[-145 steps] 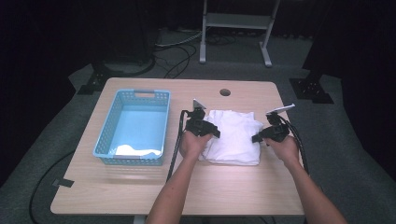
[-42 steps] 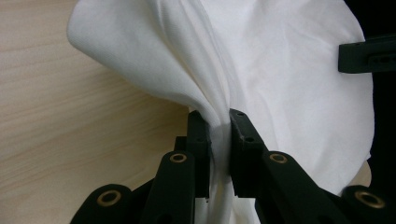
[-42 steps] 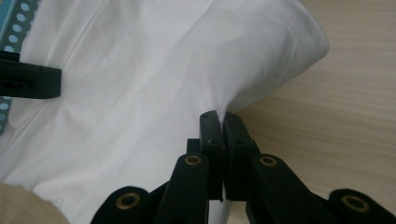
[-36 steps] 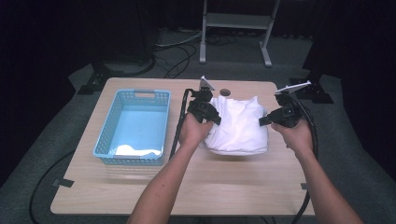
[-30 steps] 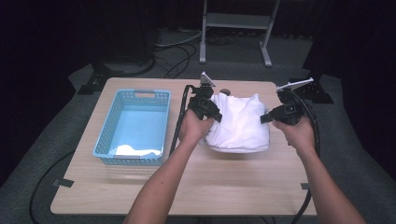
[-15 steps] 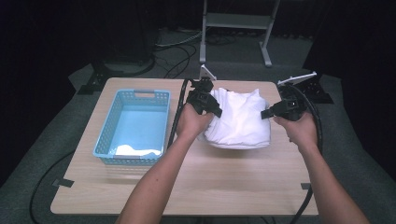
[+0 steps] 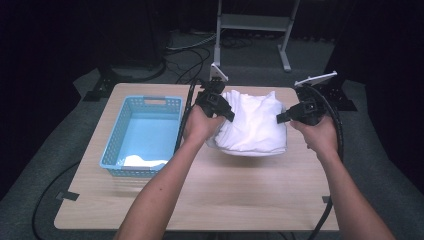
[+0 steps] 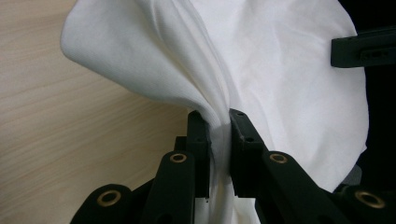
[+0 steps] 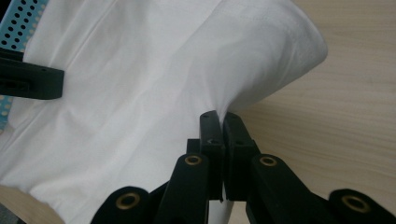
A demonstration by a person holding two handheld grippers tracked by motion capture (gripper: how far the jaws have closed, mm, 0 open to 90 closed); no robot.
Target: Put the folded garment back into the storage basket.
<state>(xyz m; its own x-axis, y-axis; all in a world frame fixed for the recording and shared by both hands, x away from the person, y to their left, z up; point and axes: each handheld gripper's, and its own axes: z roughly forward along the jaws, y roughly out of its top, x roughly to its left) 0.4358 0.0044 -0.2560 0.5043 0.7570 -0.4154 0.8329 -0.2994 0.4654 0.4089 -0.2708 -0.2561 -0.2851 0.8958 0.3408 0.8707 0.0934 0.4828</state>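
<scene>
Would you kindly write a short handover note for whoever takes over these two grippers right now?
Left gripper: shut on the white garment, pinching a bunched fold at its left edge.
Right gripper: shut on the white garment's right edge.
Things: the garment hangs between the two grippers, its middle sagging above the wooden table, seemingly off the top. The blue basket stands to the left, with another white cloth in its near end.
Done: both edges gripped, garment picked up.
Left: probably carry it left and lower it into the basket, then open both grippers; the target is my guess.
</scene>
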